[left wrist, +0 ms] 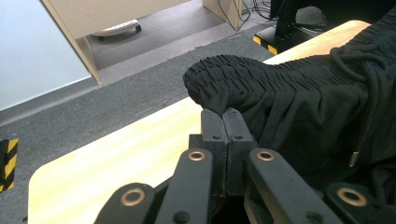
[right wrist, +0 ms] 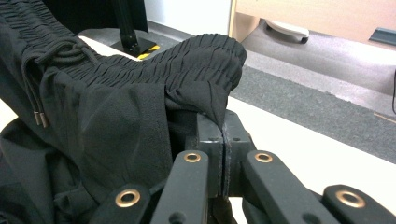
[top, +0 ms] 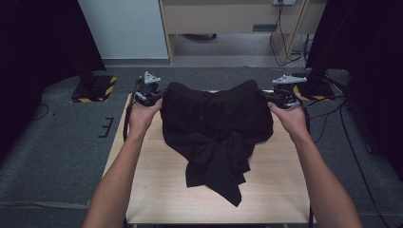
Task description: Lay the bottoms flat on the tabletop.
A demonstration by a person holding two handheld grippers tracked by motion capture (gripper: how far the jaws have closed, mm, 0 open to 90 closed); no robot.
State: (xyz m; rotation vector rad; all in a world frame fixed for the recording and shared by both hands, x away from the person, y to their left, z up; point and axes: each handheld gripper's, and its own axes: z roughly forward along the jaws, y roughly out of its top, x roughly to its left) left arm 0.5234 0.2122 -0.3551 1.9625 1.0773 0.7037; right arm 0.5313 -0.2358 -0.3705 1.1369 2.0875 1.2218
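While both tools (top: 151, 97) (top: 281, 99) pinch its far-edge waistband, the shorts (top: 214, 128) trail toward the person.

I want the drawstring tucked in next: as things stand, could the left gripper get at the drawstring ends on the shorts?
Probably not yet. The left gripper is shut on the waistband corner of the black shorts, as the right gripper is on the other. The drawstring lies bare on top, so the path looks free once it lets go.

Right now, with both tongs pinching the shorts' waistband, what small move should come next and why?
Probably lift and pull both tongs apart. The left tongs and right tongs are shut on the waistband corners, yet the shorts lie bunched on the table, legs twisted together.
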